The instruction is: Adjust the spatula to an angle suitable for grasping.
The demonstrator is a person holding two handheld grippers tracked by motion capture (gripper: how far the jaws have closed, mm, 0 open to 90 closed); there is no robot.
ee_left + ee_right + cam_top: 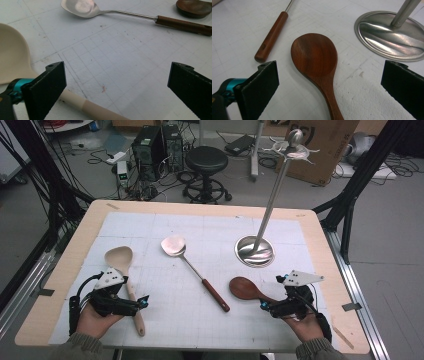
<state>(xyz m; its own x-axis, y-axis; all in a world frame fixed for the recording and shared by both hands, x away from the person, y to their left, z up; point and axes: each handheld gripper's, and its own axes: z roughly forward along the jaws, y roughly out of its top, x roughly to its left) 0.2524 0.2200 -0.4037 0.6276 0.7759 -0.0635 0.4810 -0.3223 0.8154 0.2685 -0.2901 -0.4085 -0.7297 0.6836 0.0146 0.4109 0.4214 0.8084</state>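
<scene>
The dark brown wooden spoon lies flat on the white mat, between the right gripper's wide-open jaws. It looks light, stiff and smooth; the thin handle is the best spot to pinch. The left gripper is open too, its jaw probably touching the pale wooden spoon. Nearby lie a steel spatula with a brown handle and a shiny metal stand.

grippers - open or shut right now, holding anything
Left tool: open, holding nothing; the pale wooden spoon lies by one jaw.
Right tool: open, holding nothing; the dark wooden spoon lies between its jaws.
</scene>
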